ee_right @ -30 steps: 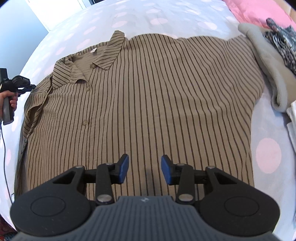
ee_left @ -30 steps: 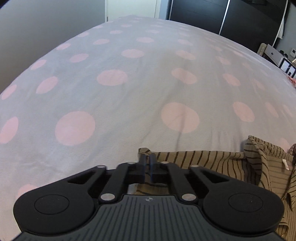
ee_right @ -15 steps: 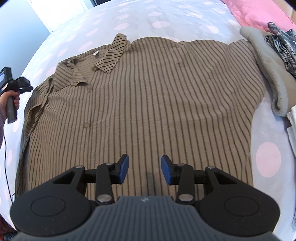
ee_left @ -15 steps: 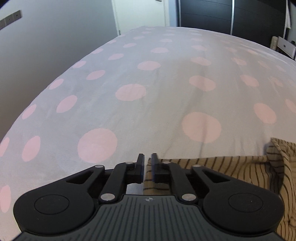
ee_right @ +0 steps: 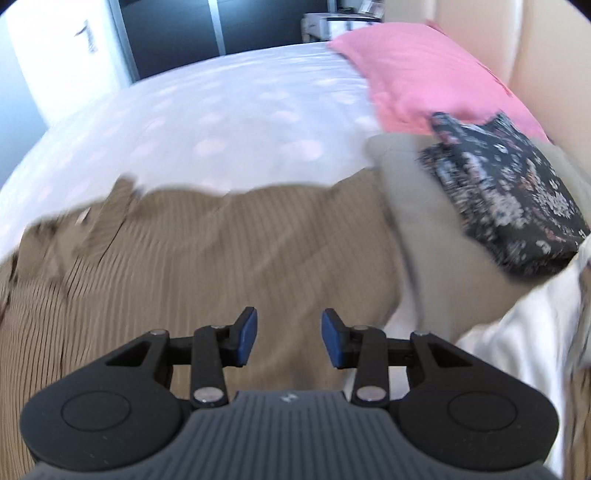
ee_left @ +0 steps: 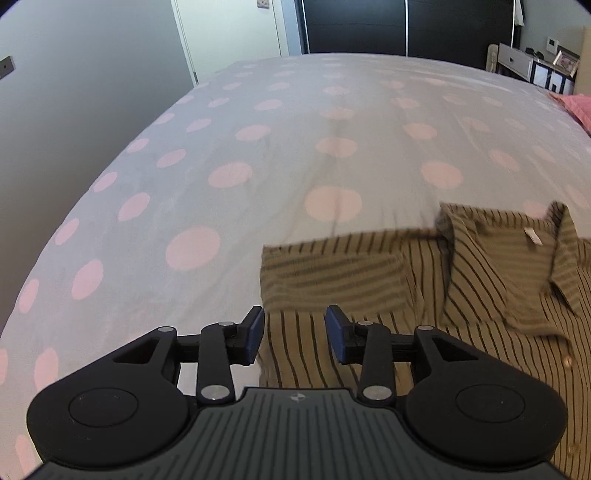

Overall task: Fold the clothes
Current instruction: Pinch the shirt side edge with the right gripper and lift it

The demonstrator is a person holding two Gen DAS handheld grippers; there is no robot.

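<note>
Striped shirt (ee_left: 424, 295) spread flat on the dotted bed (ee_left: 258, 147), its near sleeve tucked in over the shoulder. Left gripper (ee_left: 294, 334) opening above that edge, nothing pinched between the pads. Right gripper (ee_right: 289, 338) parted and empty over the far side; best to take the opposite sleeve edge low and fold it in to match

Grey wall (ee_left: 74, 92) and dark glossy wardrobe doors (ee_left: 369, 27) are bordering a bed's pink-dotted grey cover (ee_left: 258, 147); daylight is falling evenly.
</note>
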